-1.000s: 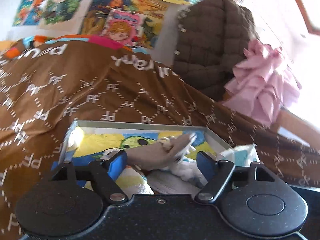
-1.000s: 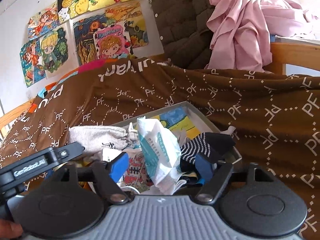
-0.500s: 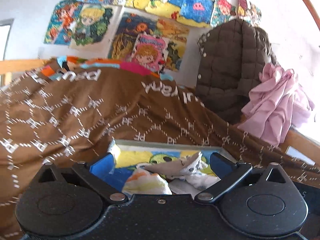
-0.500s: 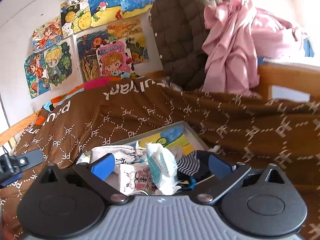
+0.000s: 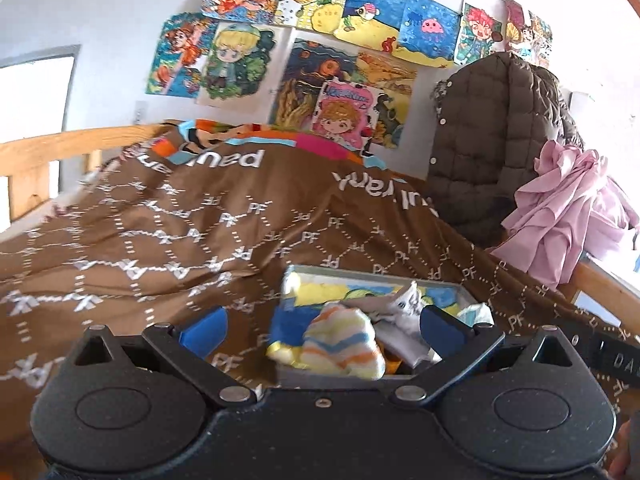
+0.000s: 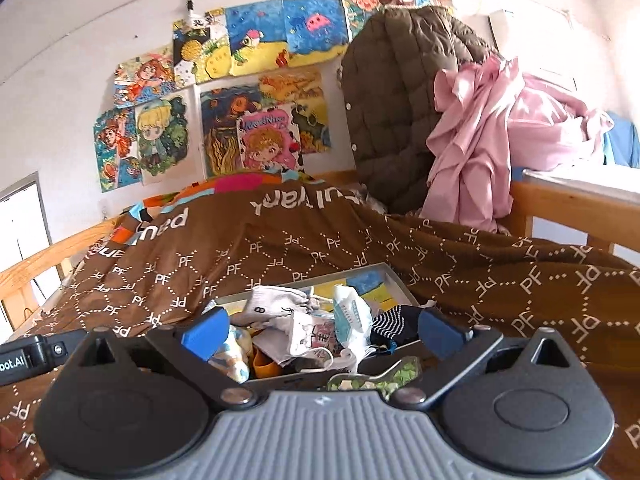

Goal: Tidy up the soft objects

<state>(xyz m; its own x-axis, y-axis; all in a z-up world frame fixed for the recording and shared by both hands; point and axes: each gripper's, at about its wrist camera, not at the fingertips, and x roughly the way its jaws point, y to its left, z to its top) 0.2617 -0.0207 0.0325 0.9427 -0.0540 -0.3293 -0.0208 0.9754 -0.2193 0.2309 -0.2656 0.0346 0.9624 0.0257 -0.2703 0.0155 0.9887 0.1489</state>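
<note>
Left tool (image 5: 322, 330): spread to full, just opened out, nothing between the pads. Right tool (image 6: 323, 332): same, wide, just opened, empty. Both hovering short of the load, pointed slightly down at it. Looks like a gap between picks.

Dead ahead of left tool, framed by its fingers: striped sock (image 5: 340, 350), bunched at the near wall of the shallow box (image 5: 372, 274). Ahead of right tool, same box (image 6: 360, 270):
- white sock (image 6: 276, 302), toward its left finger
- tissue pack (image 6: 350, 316), centre, standing up out of the pile
- dark striped sock (image 6: 394, 320), just inside its right finger

Everything tangled and touching, so single out one item.

For the next pick:
- Take the top item only. The tissue pack or striped sock looks freest.
- Come in from above, fingers straddling the bulk, and pinch mid-body, not a loose edge.
- Lift straight up and watch for a neighbour dragging along.
- Keep off the box rim. Sits on soft quilt (image 5: 180, 240), so probably tips under a push.
- Park the idle tool off to its own side.

Beyond the box: more quilt, then padded jacket (image 5: 488, 140) and pink cloth (image 5: 560, 216) far right, drawings (image 5: 340, 60) on the wall. Not part of this step, by the look of it.
</note>
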